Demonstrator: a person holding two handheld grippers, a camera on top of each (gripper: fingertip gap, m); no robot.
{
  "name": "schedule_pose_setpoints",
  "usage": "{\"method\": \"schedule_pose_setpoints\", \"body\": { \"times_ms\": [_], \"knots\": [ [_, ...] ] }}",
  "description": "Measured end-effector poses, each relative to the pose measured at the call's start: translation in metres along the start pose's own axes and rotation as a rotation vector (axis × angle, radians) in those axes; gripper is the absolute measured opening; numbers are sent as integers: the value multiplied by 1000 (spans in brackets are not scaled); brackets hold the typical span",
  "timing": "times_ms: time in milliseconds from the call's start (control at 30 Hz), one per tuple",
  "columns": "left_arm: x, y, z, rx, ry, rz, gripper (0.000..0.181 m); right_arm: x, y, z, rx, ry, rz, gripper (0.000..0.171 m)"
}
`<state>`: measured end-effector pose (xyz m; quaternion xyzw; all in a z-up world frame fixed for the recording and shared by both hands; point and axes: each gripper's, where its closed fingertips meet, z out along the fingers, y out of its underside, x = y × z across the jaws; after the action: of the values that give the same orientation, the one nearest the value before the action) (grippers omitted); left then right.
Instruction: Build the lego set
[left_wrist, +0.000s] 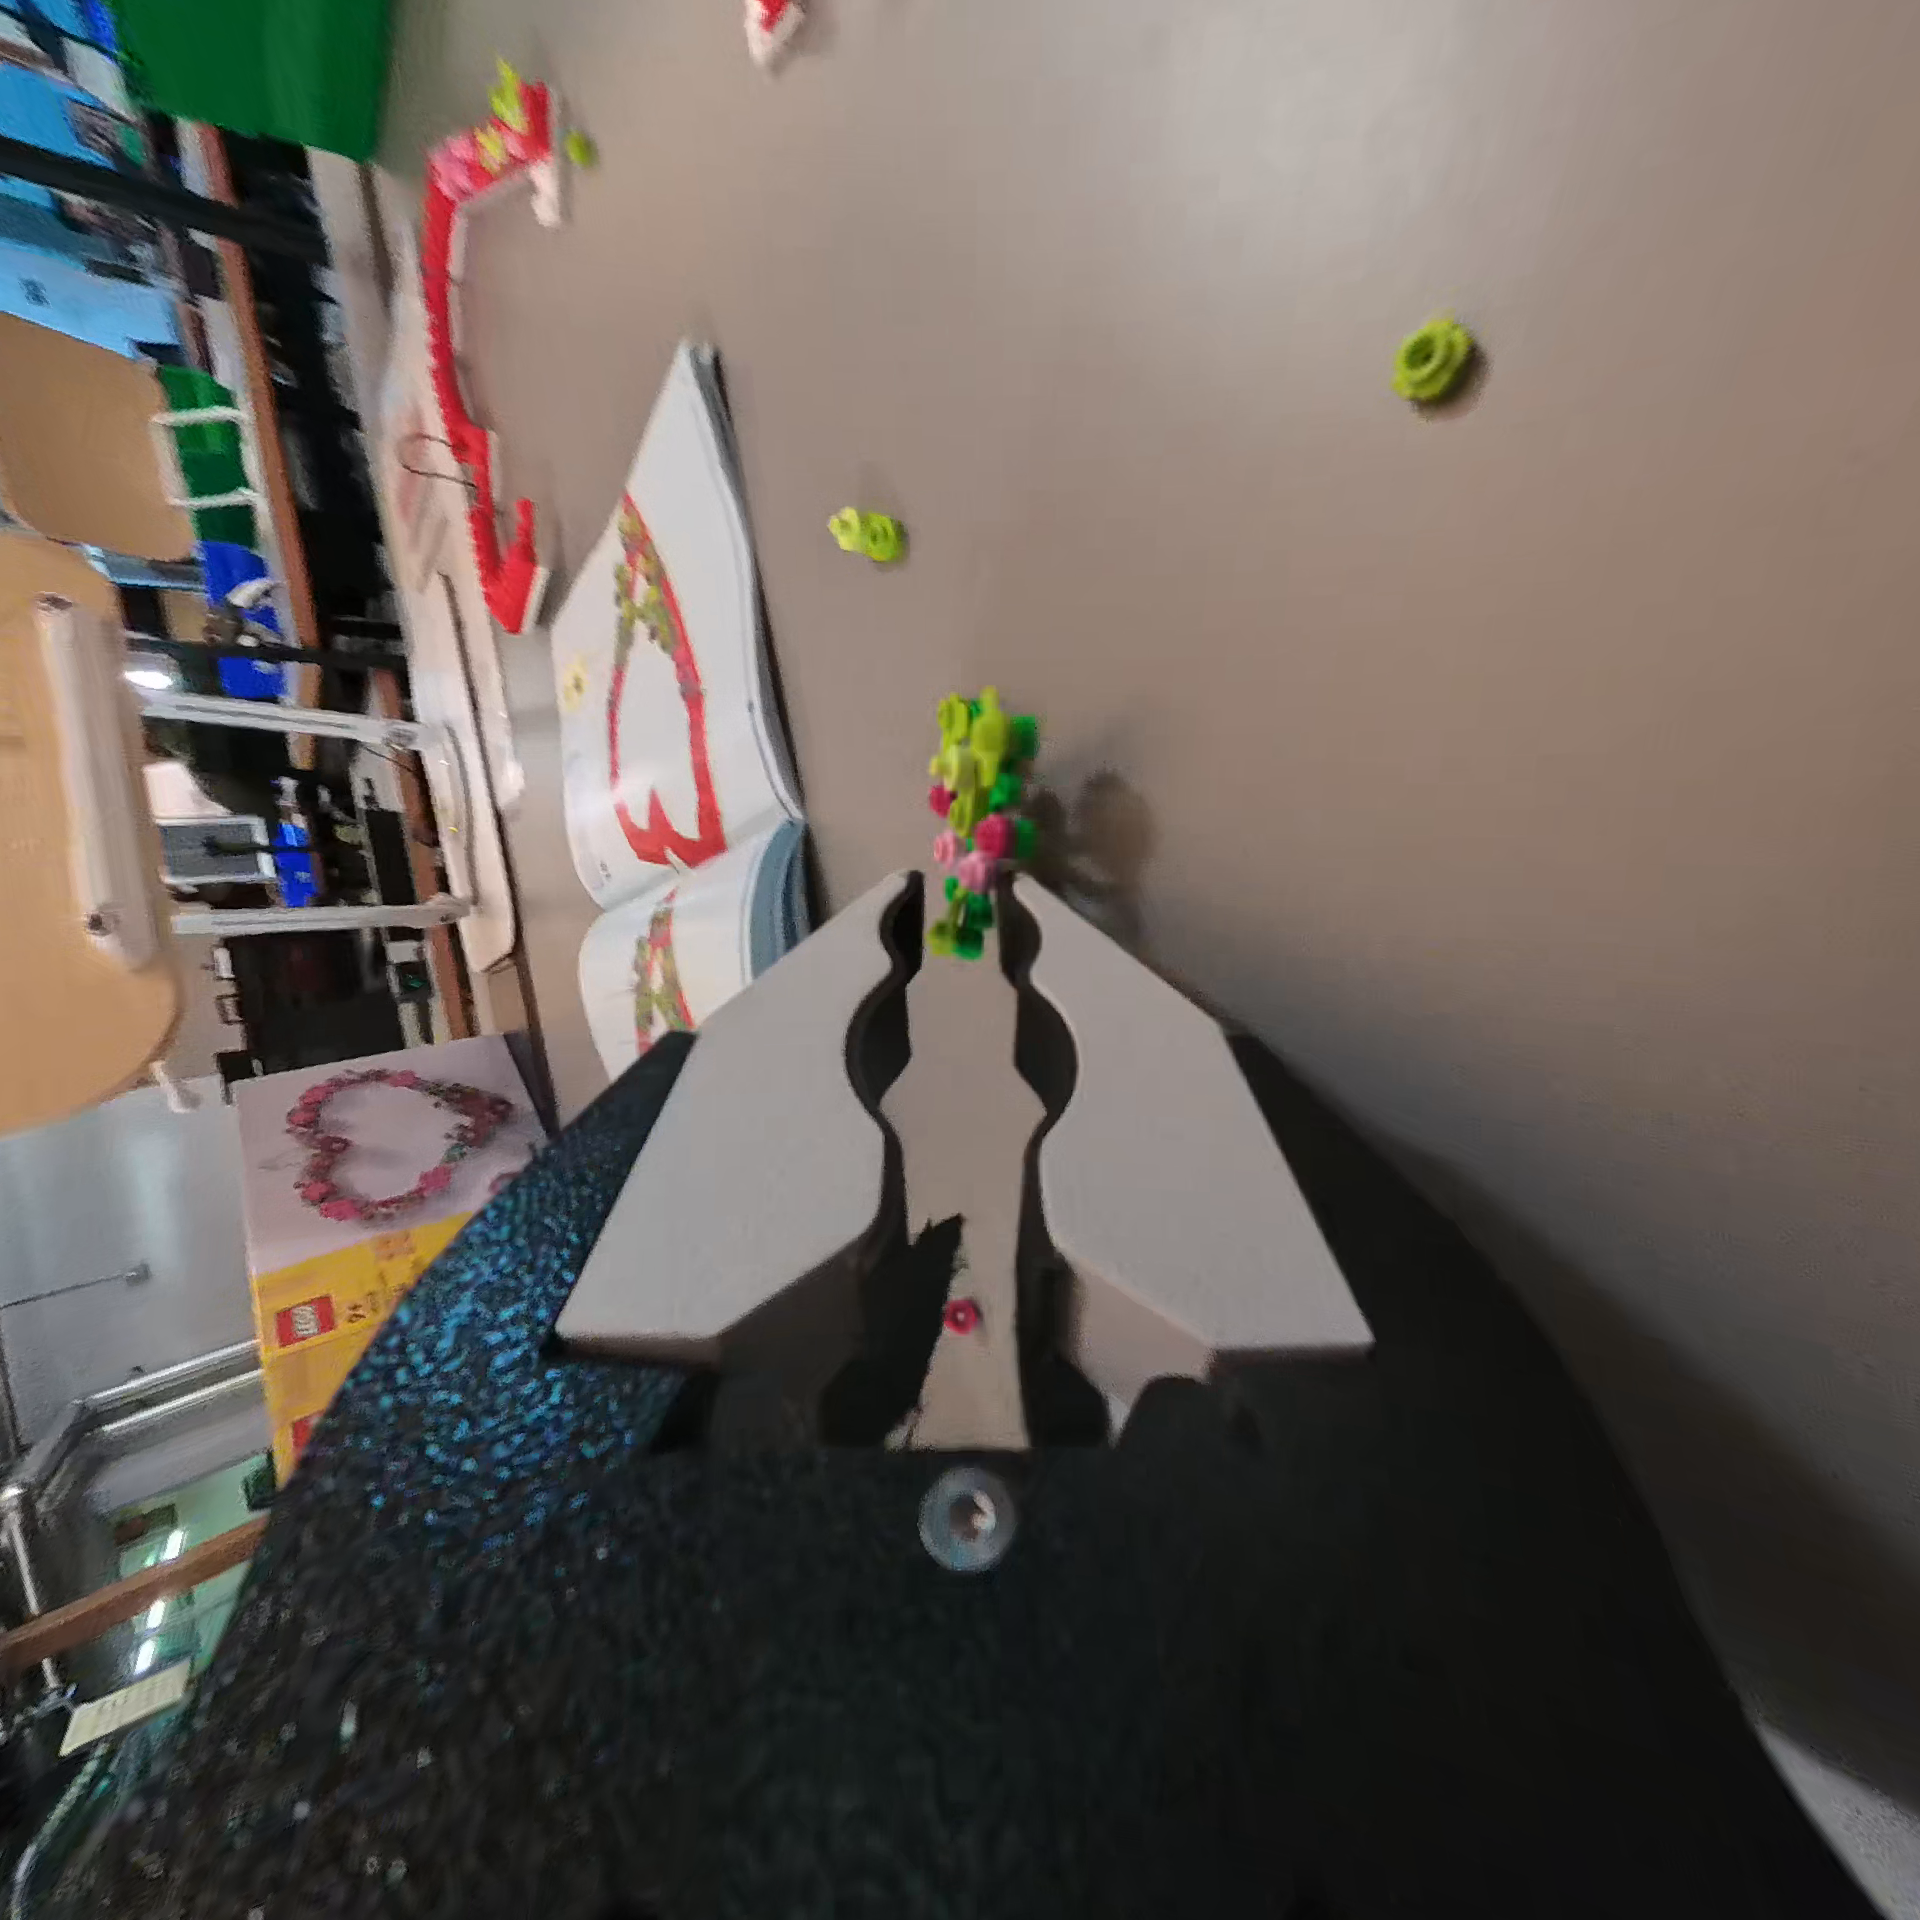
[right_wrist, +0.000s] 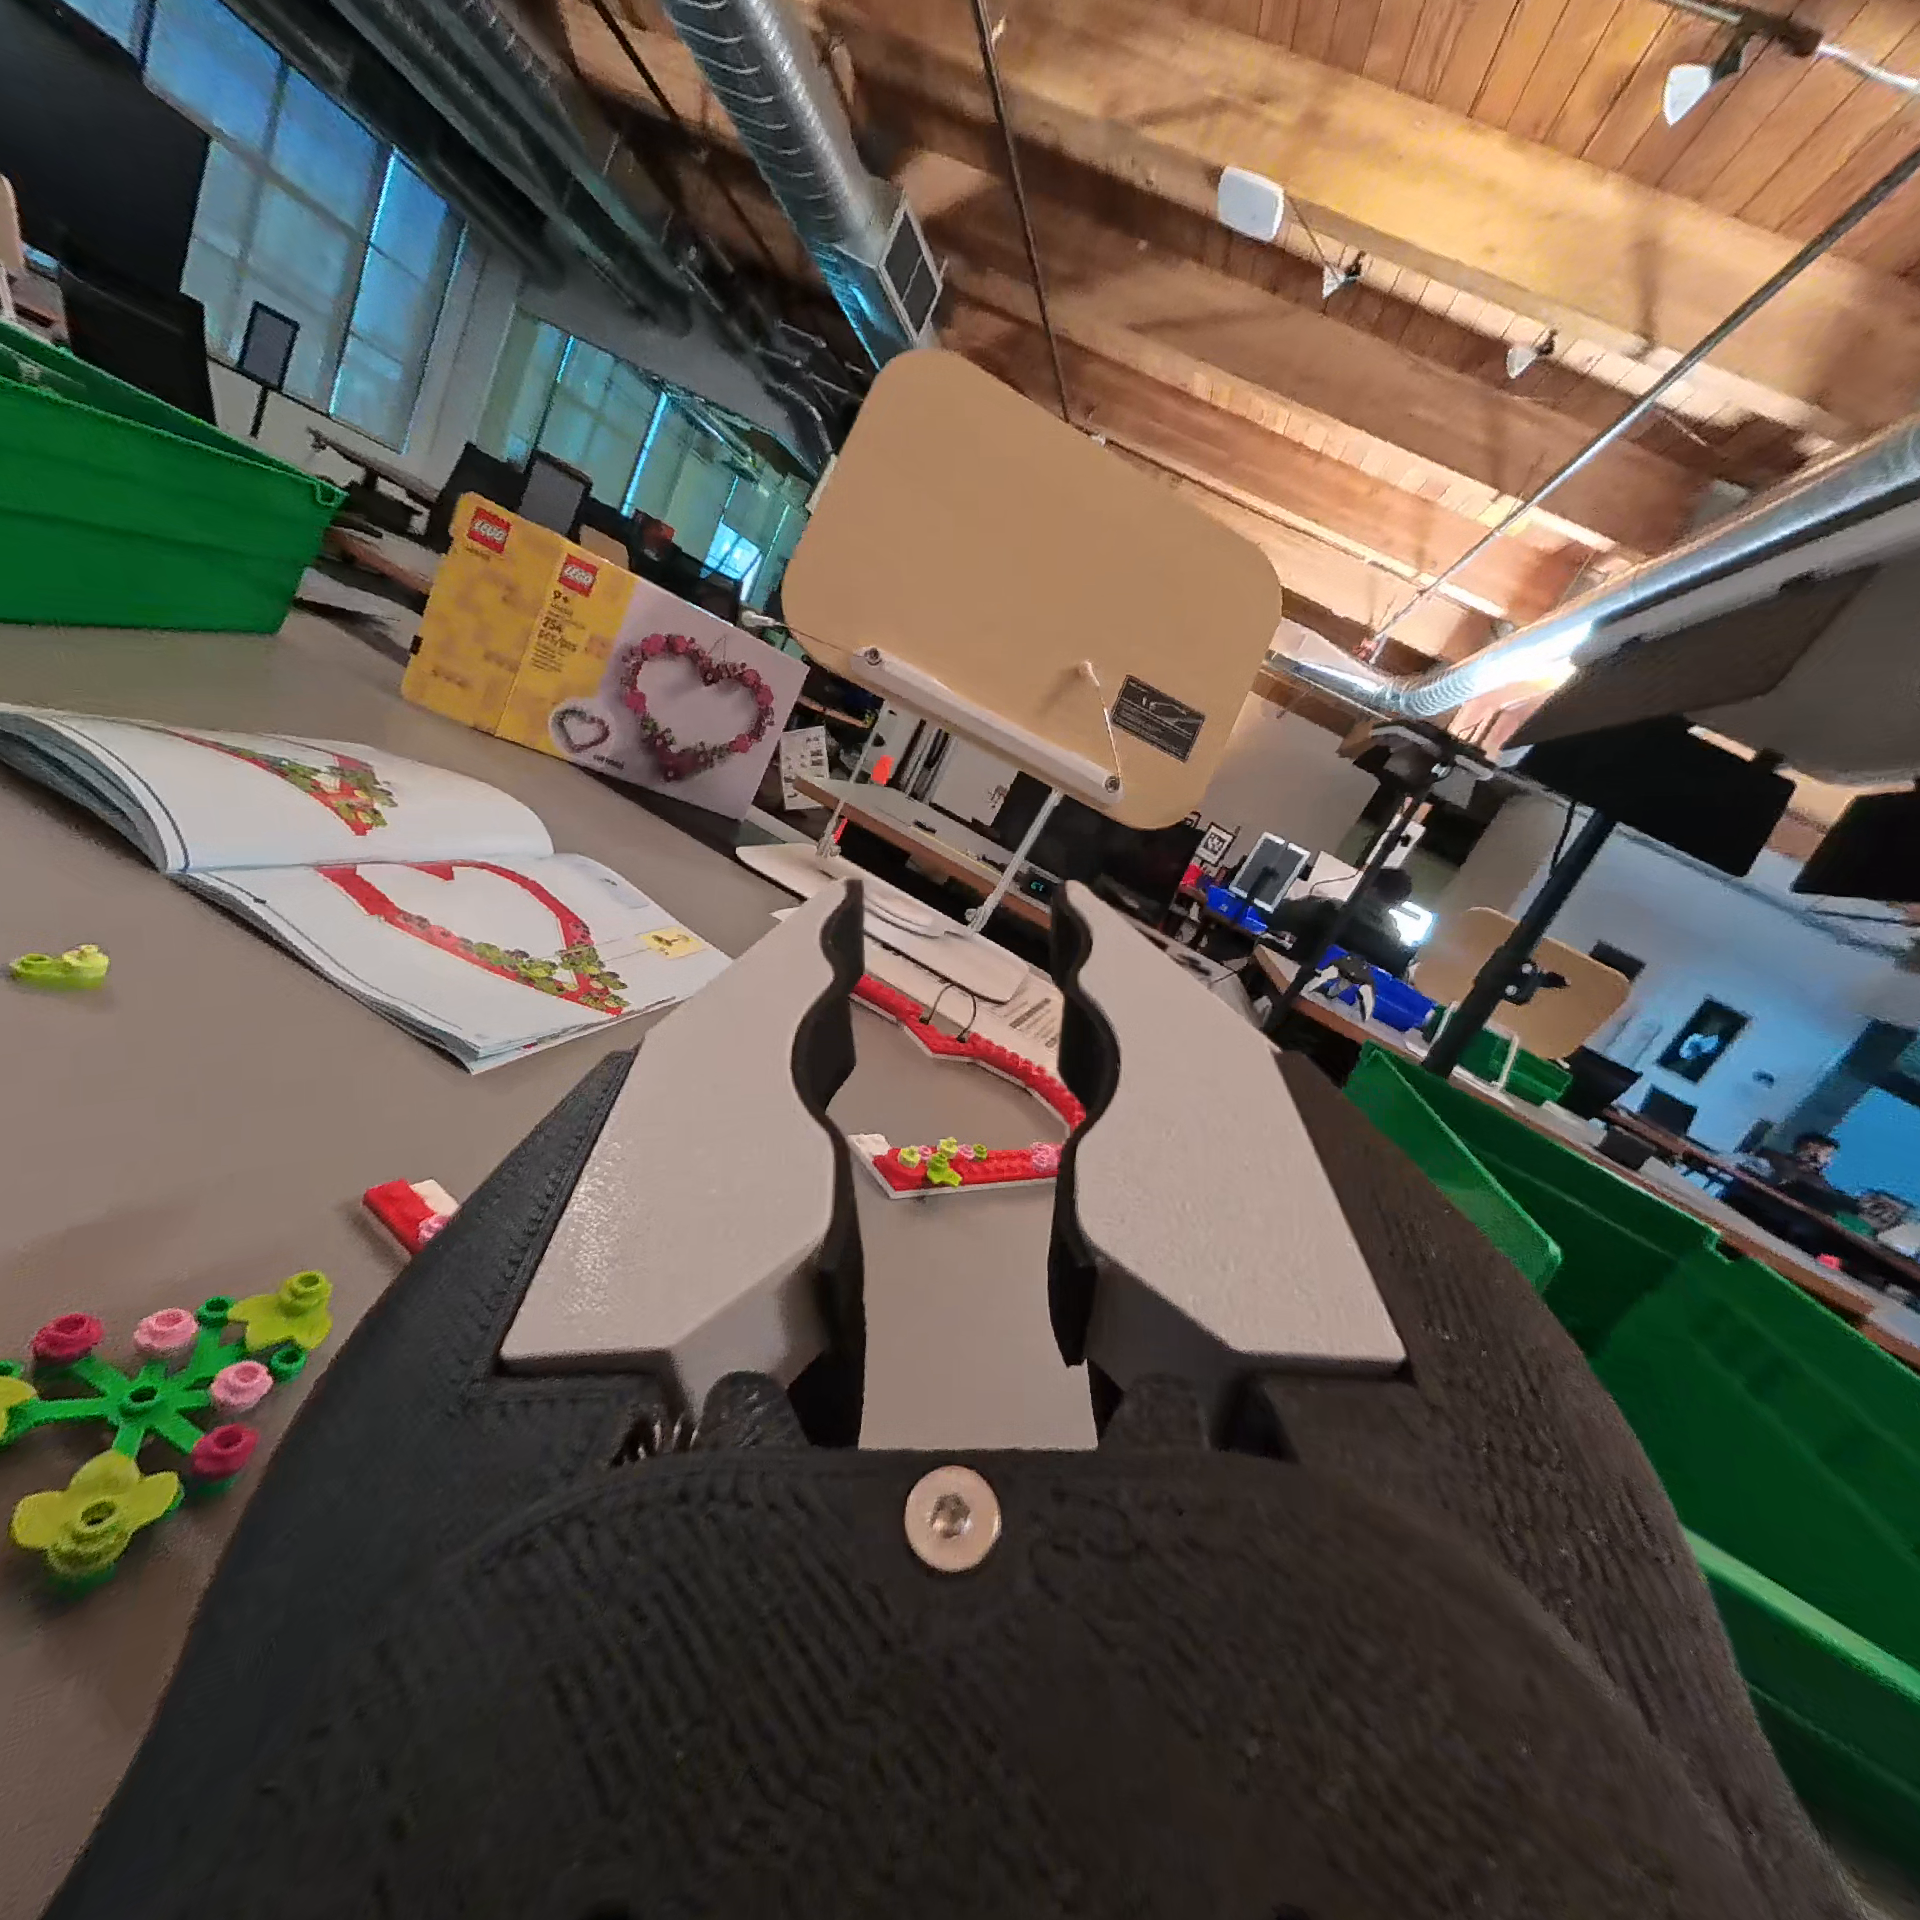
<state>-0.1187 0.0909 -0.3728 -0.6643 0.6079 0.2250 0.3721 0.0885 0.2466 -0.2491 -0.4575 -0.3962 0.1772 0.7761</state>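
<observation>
A green leaf cluster (left_wrist: 977, 810) with pink, red and lime flowers lies on the grey table; it also shows in the right wrist view (right_wrist: 156, 1403). My left gripper (left_wrist: 966, 885) has its jaws narrowly apart, with the near end of the cluster between the tips. Motion blur hides whether they pinch it. My right gripper (right_wrist: 956, 904) is open and empty, low over the table. It points at the red heart frame (right_wrist: 966, 1164), which carries a few flowers. The frame also shows in the left wrist view (left_wrist: 457, 343).
An open instruction booklet (right_wrist: 416, 904) and the set's box (right_wrist: 603, 665) lie left of the frame. Loose lime pieces (left_wrist: 1437, 358) (left_wrist: 868, 535) and a red-and-white piece (right_wrist: 410, 1210) lie on the table. Green bins stand at far left (right_wrist: 135, 499) and right (right_wrist: 1714, 1403). A beige board stand (right_wrist: 1029, 592) stands behind.
</observation>
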Motion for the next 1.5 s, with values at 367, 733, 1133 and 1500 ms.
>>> {"method": "schedule_pose_setpoints", "body": {
  "times_ms": [367,733,1133,1500],
  "knots": [
    [-1,6,-32,-12,214,-412,46,13,-9,-7,67,23,58,34],
    [-36,-4,-51,360,31,-975,43,11,-15,-14,92,-8,106,33],
    [-10,9,-59,290,0,-993,36,-111,-28,-9,-118,-556,122,38],
    [-11,16,-71,256,-39,-922,35,-282,-10,12,-531,-1124,185,59]
  ]
}}
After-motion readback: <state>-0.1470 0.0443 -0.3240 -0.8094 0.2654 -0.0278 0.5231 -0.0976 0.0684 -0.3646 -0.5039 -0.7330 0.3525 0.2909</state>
